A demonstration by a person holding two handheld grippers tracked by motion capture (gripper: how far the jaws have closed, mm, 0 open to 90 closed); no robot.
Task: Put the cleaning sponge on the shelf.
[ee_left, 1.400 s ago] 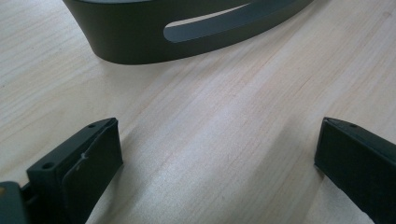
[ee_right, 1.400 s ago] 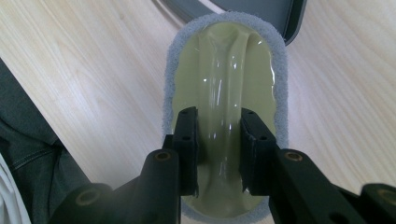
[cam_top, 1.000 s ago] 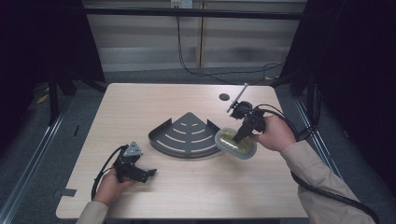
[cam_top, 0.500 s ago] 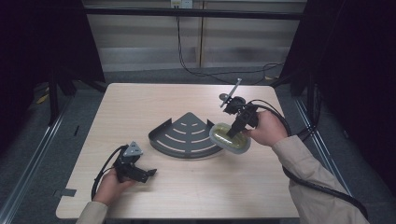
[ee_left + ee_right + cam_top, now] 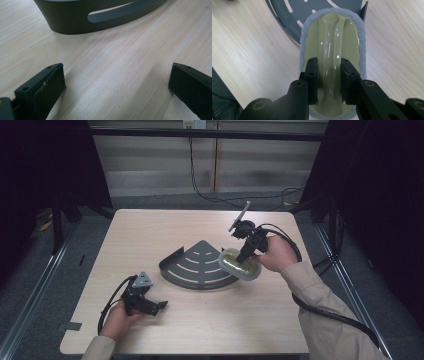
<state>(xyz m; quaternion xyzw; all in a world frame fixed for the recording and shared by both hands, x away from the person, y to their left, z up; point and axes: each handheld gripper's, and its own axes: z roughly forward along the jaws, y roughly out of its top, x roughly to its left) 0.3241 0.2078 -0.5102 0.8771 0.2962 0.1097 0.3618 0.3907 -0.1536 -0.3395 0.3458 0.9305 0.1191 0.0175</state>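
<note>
Currently mid-carry: right gripper (image 5: 328, 82) fingers clenched on the handle ridge of the scrubbing pad (image 5: 240, 264), held over the edge of the grey corner rack (image 5: 197, 265). Left gripper (image 5: 145, 304) rests released on the worktop (image 5: 150, 235). Next, probably lowering it squarely into the rack.

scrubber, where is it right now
In the high view the scrubber is right of centre, held by the right gripper over the grey rack's right edge.

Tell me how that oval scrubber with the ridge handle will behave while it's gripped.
The scrubber likely feels light. Its glossy ridge looks slippery, so the right gripper, clamped on the ridge, might slip. The fuzzy pad rim probably flexes against the slotted corner shelf.
</note>
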